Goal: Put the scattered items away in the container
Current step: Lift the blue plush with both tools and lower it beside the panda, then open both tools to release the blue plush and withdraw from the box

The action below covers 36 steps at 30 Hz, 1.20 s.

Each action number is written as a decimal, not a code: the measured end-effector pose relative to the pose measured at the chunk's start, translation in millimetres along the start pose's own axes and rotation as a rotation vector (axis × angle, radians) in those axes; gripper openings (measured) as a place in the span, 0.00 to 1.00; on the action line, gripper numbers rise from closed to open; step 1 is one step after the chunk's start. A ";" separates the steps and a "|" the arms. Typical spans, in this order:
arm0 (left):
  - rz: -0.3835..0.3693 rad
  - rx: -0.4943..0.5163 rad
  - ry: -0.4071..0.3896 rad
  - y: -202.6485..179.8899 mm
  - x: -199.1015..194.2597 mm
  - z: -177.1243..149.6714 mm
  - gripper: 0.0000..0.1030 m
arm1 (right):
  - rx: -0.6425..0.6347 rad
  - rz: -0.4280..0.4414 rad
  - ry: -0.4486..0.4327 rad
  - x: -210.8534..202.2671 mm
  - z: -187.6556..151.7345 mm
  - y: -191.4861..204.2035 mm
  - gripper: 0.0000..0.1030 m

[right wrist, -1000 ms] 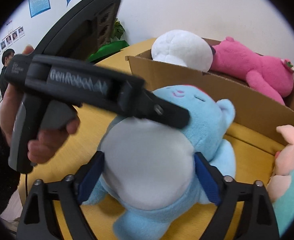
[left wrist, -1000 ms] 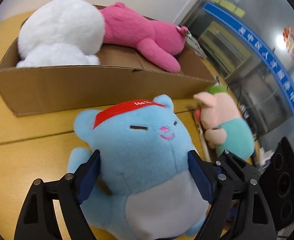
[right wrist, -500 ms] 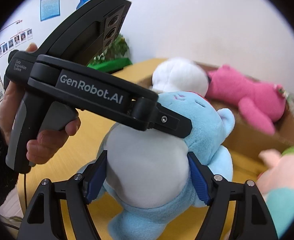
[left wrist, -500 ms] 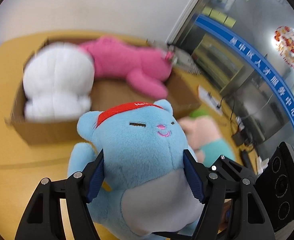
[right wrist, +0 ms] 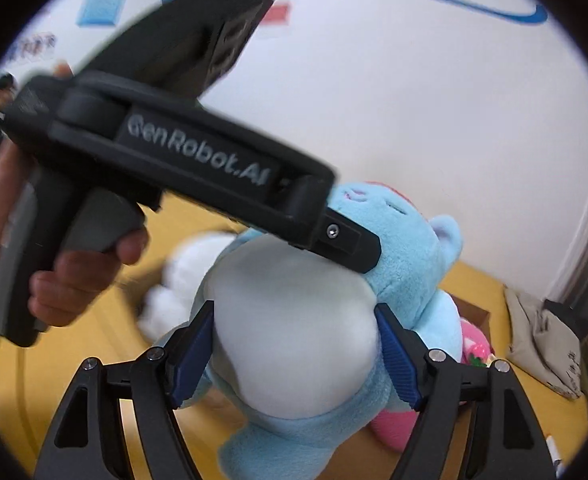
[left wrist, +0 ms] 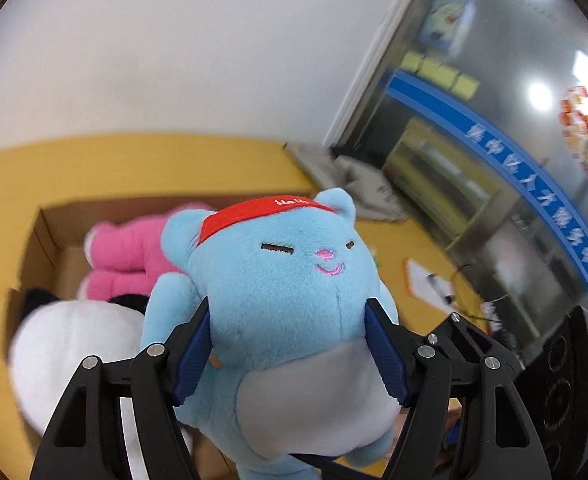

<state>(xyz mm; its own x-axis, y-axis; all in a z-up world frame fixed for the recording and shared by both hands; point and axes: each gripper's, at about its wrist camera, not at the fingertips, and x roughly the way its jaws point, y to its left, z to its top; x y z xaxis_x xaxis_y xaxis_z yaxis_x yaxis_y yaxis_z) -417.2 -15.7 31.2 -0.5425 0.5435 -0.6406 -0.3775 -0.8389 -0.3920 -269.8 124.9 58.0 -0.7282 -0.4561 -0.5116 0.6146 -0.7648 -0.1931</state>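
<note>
A blue plush bear (left wrist: 277, 300) with a red cap and grey belly is held in the air between both grippers. My left gripper (left wrist: 289, 356) is shut on its neck and shoulders. My right gripper (right wrist: 294, 360) is shut on its grey belly (right wrist: 294, 336) from the other side. The bear hangs above the cardboard box (left wrist: 49, 232), which holds a pink plush (left wrist: 129, 248) and a white plush (left wrist: 73, 344). In the right wrist view the left gripper's body (right wrist: 181, 156) crosses above the bear, and the pink plush (right wrist: 394, 424) and white plush (right wrist: 185, 280) show below it.
The box sits on a yellow wooden table (left wrist: 93, 164). A grey cloth bag (right wrist: 542, 344) lies at the table's far end near a white wall. Papers (left wrist: 426, 284) lie on the table to the right. Glass-fronted shelving stands beyond.
Both grippers have lifted the blue bear off the table and carried it up and over the box. The pink pig plush beside it has dropped out of view.
</note>
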 end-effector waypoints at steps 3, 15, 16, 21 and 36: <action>-0.008 -0.076 0.070 22.3 39.6 -16.2 0.74 | 0.091 0.031 0.112 38.3 -21.5 -10.9 0.74; 0.140 0.058 0.130 -2.1 71.4 -43.5 0.84 | 0.261 0.085 0.395 87.0 -57.4 -17.7 0.78; 0.124 0.037 0.125 -0.7 66.4 -43.5 0.84 | 0.259 0.081 0.385 83.8 -55.5 -16.7 0.78; 0.145 0.047 0.128 -1.6 45.4 -55.1 0.84 | 0.307 0.090 0.385 68.9 -66.6 -16.0 0.84; 0.230 -0.003 0.053 -5.4 -24.8 -117.6 0.89 | 0.453 0.004 0.351 8.0 -81.7 10.5 0.86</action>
<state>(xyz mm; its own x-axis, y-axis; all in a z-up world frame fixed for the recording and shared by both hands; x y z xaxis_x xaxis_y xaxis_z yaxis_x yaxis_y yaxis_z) -313.4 -28.0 -28.4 -0.5738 0.3354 -0.7471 -0.2459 -0.9407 -0.2335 -244.4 150.4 -16.5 -0.5341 -0.3402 -0.7740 0.3698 -0.9172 0.1480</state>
